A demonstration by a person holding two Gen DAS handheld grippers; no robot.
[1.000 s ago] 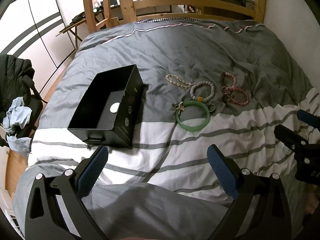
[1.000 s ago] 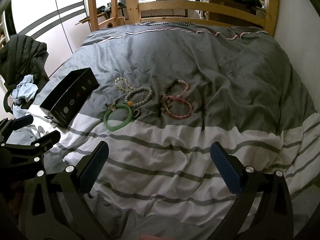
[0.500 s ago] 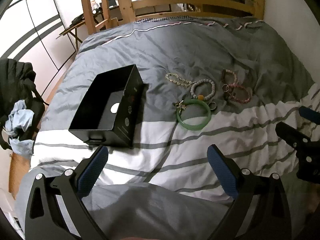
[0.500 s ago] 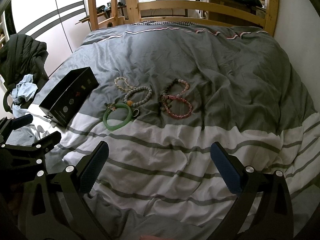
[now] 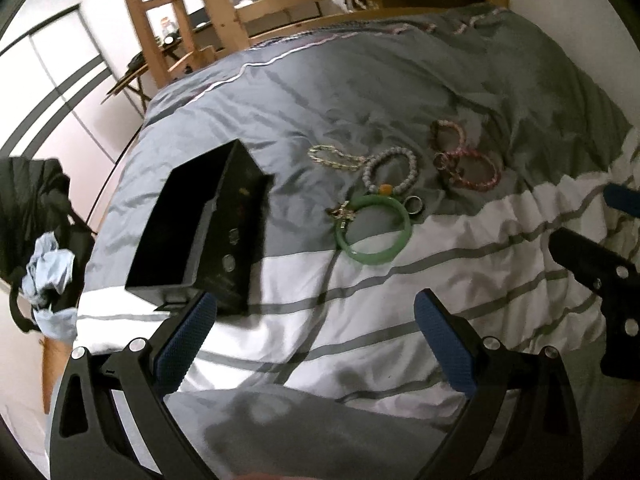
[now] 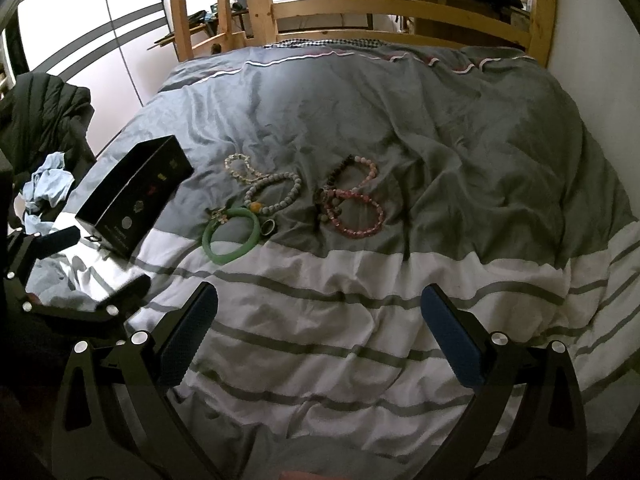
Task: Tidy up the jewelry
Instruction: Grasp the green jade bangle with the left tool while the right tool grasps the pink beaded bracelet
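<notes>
Beside the black box, its interior is reading dark; left gripper and right gripper are hanging wide open, gripping nothing.

On the duvet, an open box is set to the left, with 1 cluster of jewelry laid well apart to its right. Within the cluster, a bangle lies nearest the viewer, a ring just beside its right edge. Behind the bangle a beaded bracelet is placed, with a chain bracelet behind and to its left. Further right, 2 bead bracelets are overlapped. Behind the duvet a bed rail is seen; a chair with clothes stands left of the bed.
</notes>
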